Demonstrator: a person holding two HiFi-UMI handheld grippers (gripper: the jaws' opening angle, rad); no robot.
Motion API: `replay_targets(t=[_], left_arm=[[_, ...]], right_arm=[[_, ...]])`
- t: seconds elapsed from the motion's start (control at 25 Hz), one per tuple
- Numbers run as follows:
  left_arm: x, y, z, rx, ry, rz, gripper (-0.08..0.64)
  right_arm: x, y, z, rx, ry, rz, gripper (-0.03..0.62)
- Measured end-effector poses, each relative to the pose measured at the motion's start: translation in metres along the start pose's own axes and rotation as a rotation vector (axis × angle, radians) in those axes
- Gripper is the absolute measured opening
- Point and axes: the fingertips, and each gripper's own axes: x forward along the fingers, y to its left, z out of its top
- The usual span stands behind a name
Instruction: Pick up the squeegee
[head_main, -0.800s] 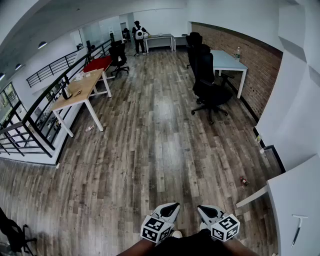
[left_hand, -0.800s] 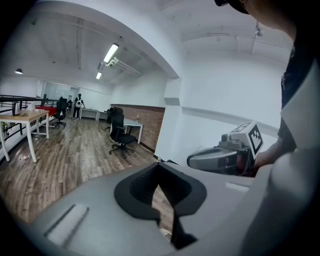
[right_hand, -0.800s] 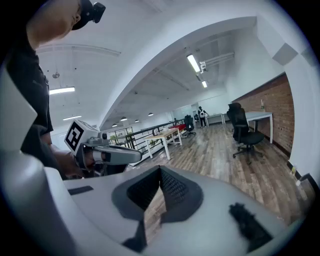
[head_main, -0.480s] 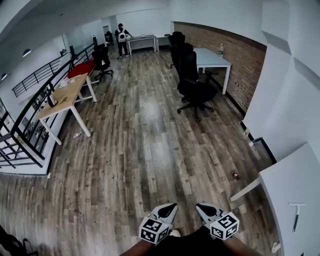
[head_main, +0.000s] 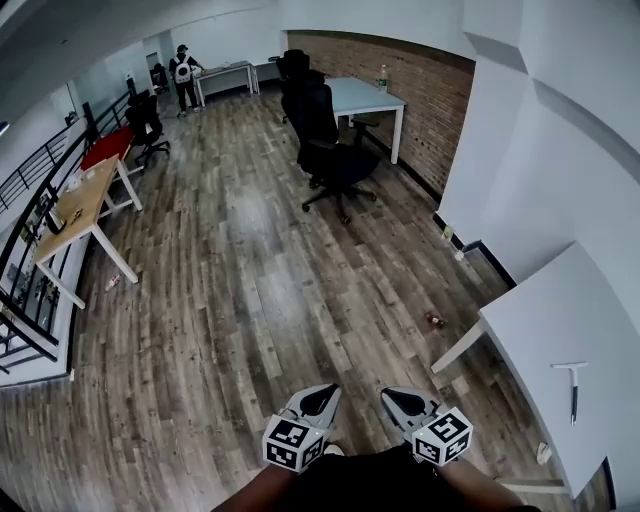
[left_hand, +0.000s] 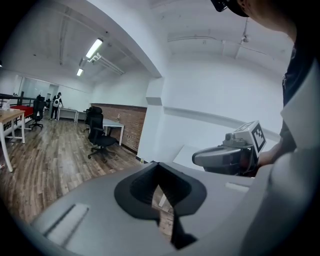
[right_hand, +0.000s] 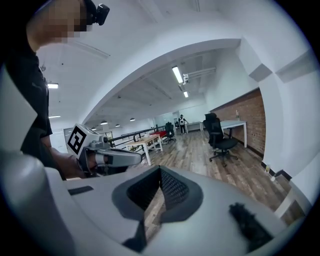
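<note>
The squeegee (head_main: 573, 385), a pale T-shaped head on a dark handle, lies on the white table (head_main: 540, 330) at the right of the head view. Both grippers are held low in front of the person's body, well to the left of that table and apart from it. My left gripper (head_main: 320, 400) has its jaws together with nothing between them, and so does my right gripper (head_main: 400, 403). In the left gripper view the left gripper's (left_hand: 159, 167) tips meet, with the right gripper (left_hand: 225, 157) beside it. The right gripper view shows the right gripper's (right_hand: 160, 170) meshed pads touching.
Black office chairs (head_main: 330, 150) stand by a white desk (head_main: 365, 97) along the brick wall (head_main: 430, 90). A wooden desk (head_main: 80, 205) and a railing (head_main: 30, 250) line the left. A person (head_main: 183, 75) stands far off. A small item (head_main: 435, 320) lies on the floor near the table leg.
The head view has swung to the right, bringing more of the white table and the squeegee into the picture. Both grippers stay shut and low in front of the body.
</note>
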Motion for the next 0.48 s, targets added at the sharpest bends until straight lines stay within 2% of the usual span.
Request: replay_targets(t=[0.24, 0.48], left_arm=[[0.03, -0.043, 0.012, 0.026, -0.018, -0.066, 0.008], [0.059, -0.097, 0.007, 0.033, 0.021, -0.134, 0.008]], right_arm=[[-0.046, -0.03, -0.005, 0.011, -0.016, -0.084, 0.005], [-0.108, -0.051, -0.017, 0.054, -0.021, -0.159, 0.005]])
